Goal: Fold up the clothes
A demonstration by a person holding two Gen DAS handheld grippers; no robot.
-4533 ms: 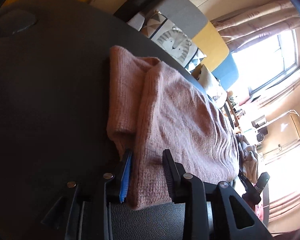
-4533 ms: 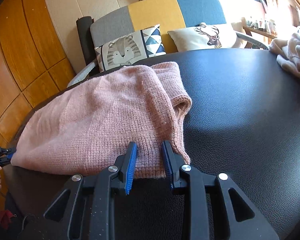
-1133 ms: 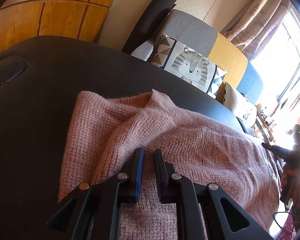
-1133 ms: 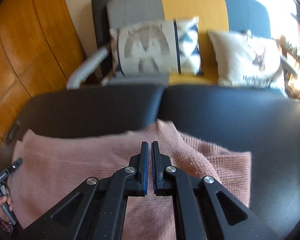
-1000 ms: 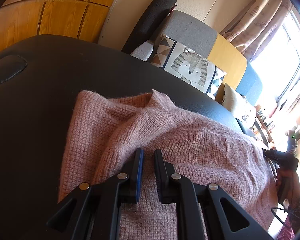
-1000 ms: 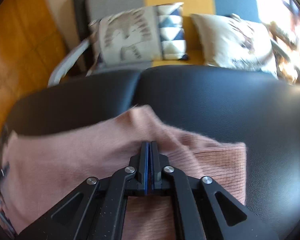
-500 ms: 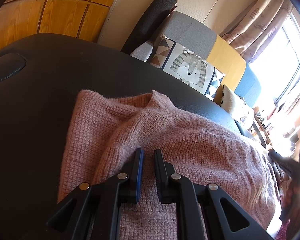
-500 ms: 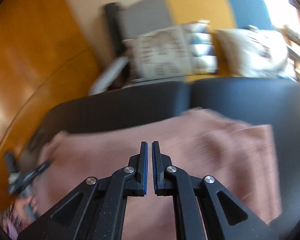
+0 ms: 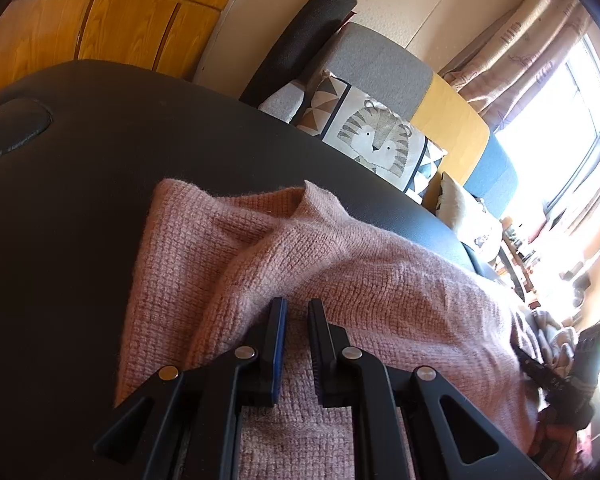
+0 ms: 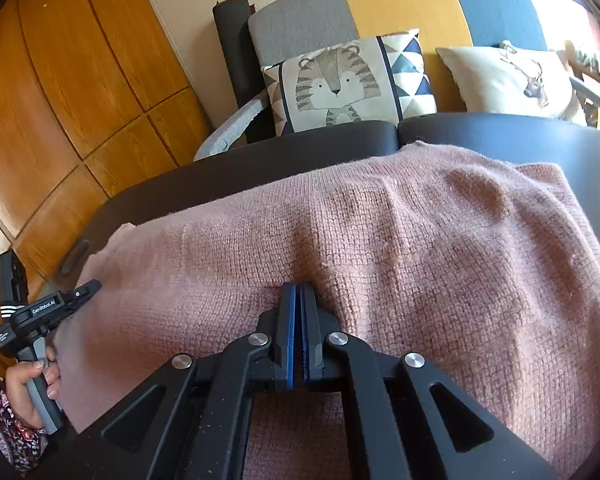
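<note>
The pink sweater [image 10: 380, 240] is being pressed flat by 2 grippers: right gripper [image 10: 299, 300] clenched empty, left gripper [image 9: 297, 312] nearly closed, apparently gripping nothing. Bulges should be stroked outward gently.

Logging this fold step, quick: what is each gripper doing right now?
Left gripper: narrow gap between the jaws, over the pink sweater; a grip cannot be told.
Right gripper: shut, tips on the sweater, nothing visibly held.

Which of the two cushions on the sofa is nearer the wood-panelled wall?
The tiger cushion, with the triangle pattern down one side. It sits at the grey end of the sofa beside the wood panelling; the cream deer cushion lies further toward the window.
</note>
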